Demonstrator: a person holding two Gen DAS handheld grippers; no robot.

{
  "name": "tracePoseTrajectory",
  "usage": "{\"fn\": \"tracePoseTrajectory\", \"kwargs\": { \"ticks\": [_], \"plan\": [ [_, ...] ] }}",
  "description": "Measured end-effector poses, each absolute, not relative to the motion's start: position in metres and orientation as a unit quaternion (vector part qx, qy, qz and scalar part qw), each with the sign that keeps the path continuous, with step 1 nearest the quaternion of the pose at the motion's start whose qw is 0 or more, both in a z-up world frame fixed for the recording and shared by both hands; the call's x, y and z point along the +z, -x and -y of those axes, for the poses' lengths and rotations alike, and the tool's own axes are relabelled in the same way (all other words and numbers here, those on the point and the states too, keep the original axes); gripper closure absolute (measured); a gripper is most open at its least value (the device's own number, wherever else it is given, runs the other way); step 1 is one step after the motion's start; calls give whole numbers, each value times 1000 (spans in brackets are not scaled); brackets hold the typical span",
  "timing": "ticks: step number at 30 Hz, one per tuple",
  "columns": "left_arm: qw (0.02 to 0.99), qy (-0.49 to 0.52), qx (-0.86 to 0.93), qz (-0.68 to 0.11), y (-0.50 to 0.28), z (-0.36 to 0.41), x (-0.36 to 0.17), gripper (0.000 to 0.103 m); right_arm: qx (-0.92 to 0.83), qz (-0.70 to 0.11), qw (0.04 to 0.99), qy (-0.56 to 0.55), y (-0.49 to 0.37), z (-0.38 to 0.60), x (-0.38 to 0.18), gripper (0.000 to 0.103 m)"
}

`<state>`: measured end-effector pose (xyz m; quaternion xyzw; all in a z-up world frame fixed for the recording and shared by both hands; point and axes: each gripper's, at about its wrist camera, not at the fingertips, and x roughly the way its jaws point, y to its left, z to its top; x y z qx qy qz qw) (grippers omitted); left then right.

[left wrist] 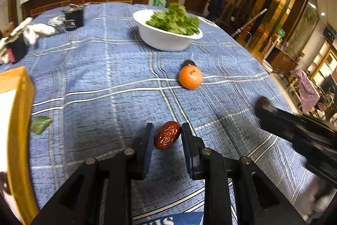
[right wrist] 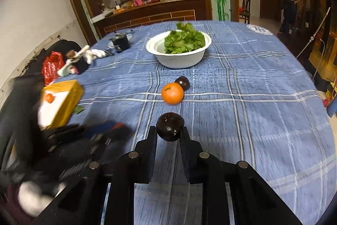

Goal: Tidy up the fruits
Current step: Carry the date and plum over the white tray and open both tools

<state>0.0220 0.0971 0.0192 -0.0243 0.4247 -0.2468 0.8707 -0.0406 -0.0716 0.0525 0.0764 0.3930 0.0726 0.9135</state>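
Note:
My left gripper [left wrist: 167, 130] is shut on a wrinkled red date [left wrist: 167, 135], held just above the blue checked tablecloth [left wrist: 101, 77]. My right gripper [right wrist: 170, 130] is shut on a round dark plum [right wrist: 170, 127], lifted over the cloth. An orange [left wrist: 190, 77] lies mid-table, and a second dark plum [right wrist: 182, 82] sits just behind the orange [right wrist: 172, 93]. At the left stands a yellow-sided box [right wrist: 63, 98] with a small orange fruit [right wrist: 49, 97] in it. The right gripper shows in the left wrist view as a blurred black shape [left wrist: 299, 132] at the right.
A white bowl [left wrist: 164, 39] of green leaves stands at the far middle of the table. A loose green leaf [left wrist: 40, 124] lies beside the yellow box [left wrist: 19, 119]. A black cup [left wrist: 73, 17] and white cloth items [left wrist: 31, 31] lie far left. The table edge curves at the right.

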Motion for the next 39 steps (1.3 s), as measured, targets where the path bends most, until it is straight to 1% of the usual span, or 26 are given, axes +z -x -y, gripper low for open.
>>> {"fn": "tracePoseTrajectory", "kwargs": {
  "ticks": [3,7,12,15,20,26,30,31,32,33,34,38,39],
  "plan": [
    [879,35,-243,-409,-9,-107,30,78,74,-380,919,-78,70,70,71,79],
    [880,60,-238,-407,22,-132,45,78,95,-368,922,-71,93,57,92,79],
    [902,91,-181,-381,72,-199,69,78,159,-361,916,-69,105,14,100,79],
    [915,108,-118,-370,93,-246,77,78,203,-364,907,-59,106,-26,98,79],
    [924,104,6,-369,108,-311,75,78,264,-377,887,-36,107,-94,86,78],
    [909,133,57,-390,111,-359,57,78,310,-407,859,-7,109,-159,64,78],
    [905,144,55,-397,110,-369,50,77,319,-420,849,12,110,-183,52,78],
    [904,147,54,-399,109,-370,48,75,319,-423,848,18,110,-188,48,78],
    [903,151,52,-399,109,-370,47,66,318,-424,848,22,110,-190,47,77],
    [903,153,52,-398,110,-371,47,61,316,-425,848,27,110,-192,44,77],
    [904,154,53,-396,111,-372,48,53,315,-425,848,28,111,-192,45,77],
    [906,152,60,-389,113,-373,52,43,314,-431,846,22,109,-190,42,77],
    [907,152,61,-389,114,-372,53,42,312,-432,846,21,108,-191,42,77]
  ]
}}
